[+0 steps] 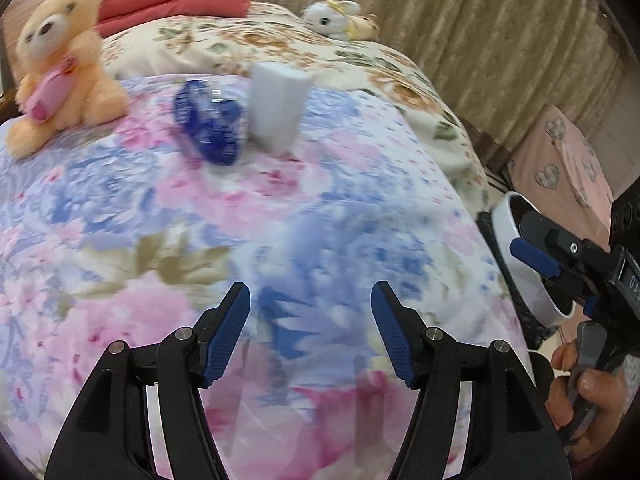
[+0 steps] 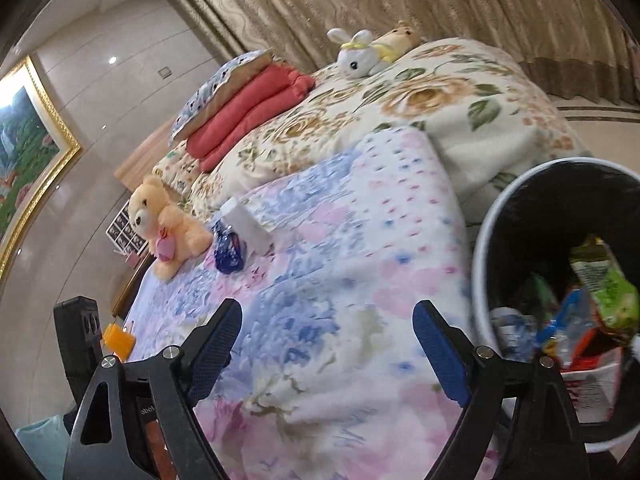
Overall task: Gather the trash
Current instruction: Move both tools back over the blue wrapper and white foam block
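Observation:
A blue crumpled wrapper (image 1: 208, 124) and a white box (image 1: 276, 108) lie on the flowered bedspread, far ahead of my open, empty left gripper (image 1: 310, 332). Both also show in the right wrist view, the wrapper (image 2: 228, 254) and the box (image 2: 248, 226). My right gripper (image 2: 326, 344) is open and empty over the bedspread, next to a white bin (image 2: 484, 248) with a black liner that holds several wrappers (image 2: 604, 284). In the left wrist view the right gripper (image 1: 536, 256) appears at the bin's rim (image 1: 504, 224).
An orange teddy bear (image 1: 60, 68) sits left of the wrapper. A white plush rabbit (image 1: 332, 16) lies at the far side of the bed. Folded red blankets (image 2: 252, 112) are stacked by the headboard. A pink box (image 1: 560, 164) stands beside the bed.

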The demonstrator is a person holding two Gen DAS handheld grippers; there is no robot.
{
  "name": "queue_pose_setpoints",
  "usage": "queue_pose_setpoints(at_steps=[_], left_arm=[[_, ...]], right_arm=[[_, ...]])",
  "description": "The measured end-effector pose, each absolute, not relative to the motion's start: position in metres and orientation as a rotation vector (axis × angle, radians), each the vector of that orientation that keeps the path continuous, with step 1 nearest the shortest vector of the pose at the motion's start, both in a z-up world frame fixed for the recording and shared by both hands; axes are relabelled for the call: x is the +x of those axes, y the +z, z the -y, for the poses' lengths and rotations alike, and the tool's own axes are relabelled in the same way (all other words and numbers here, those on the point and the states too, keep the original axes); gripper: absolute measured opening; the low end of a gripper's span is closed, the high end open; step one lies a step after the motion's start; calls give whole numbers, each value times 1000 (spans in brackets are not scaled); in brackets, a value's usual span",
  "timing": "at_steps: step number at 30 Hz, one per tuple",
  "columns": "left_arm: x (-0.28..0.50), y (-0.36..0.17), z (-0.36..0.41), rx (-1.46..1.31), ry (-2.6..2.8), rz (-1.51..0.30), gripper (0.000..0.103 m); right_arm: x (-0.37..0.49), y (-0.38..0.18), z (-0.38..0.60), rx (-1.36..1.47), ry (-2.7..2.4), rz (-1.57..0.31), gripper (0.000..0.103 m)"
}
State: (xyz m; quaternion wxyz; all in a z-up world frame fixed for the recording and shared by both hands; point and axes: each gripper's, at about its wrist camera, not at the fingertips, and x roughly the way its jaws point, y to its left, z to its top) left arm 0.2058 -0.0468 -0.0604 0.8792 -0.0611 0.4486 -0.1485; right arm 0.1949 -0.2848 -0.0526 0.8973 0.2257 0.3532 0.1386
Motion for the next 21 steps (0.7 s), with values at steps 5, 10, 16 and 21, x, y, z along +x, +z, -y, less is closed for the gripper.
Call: queue_pose_setpoints(at_steps=[5,10,16,21], left_arm=[[215,-63,24,-151,-266,-931,64],[227,-62,12,-168,-238,-918,64],[245,-64,2,-179,-209,-911,64],[263,-65,-3,-191,-195,-906,64]], right_arm=[[209,-58,266,451,326,-746,89],[221,-60,251,432,356,-731,89],[238,-63,241,422,369,-732,89],[254,-67,233,405,382,-740,88]])
